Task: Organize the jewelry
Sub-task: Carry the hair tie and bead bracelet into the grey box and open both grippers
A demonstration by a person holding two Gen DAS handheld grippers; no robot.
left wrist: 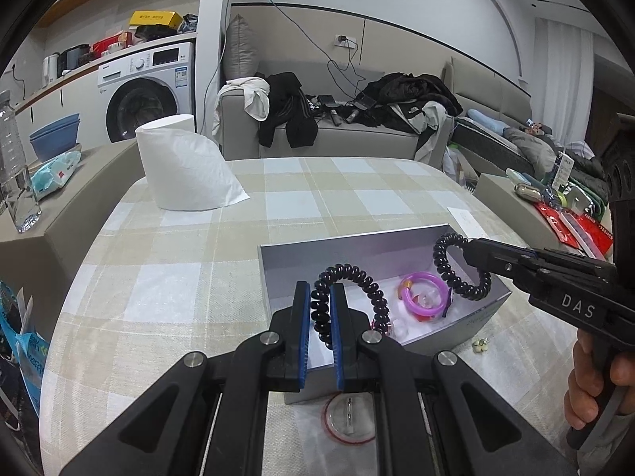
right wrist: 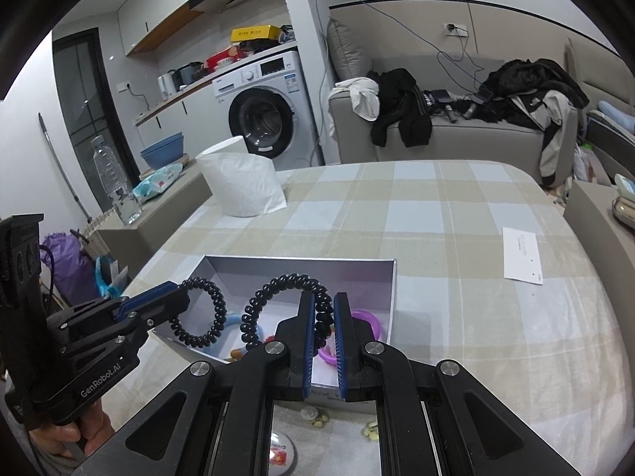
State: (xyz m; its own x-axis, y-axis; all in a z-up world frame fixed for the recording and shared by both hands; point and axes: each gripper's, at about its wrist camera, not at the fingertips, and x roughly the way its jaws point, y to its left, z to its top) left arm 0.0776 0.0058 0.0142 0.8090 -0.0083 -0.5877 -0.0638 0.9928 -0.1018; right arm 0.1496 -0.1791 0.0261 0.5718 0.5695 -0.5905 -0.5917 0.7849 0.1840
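We've got our left gripper (left wrist: 320,309) angled downward, blue pads (left wrist: 303,317) clamped tight. Our right gripper (right wrist: 324,317) points down the same way, its pads (right wrist: 342,329) pinched shut too. Both reach forward side by side, tips close together. Our right hand (left wrist: 591,380) wraps its handle; our left hand (right wrist: 67,436) grips underneath.

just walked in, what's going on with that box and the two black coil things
A person is sorting jewelry with a handheld tool in each hand. The left tool and right tool are each shut on a black coil hair tie, both held over the open grey box, where a purple ring lies.
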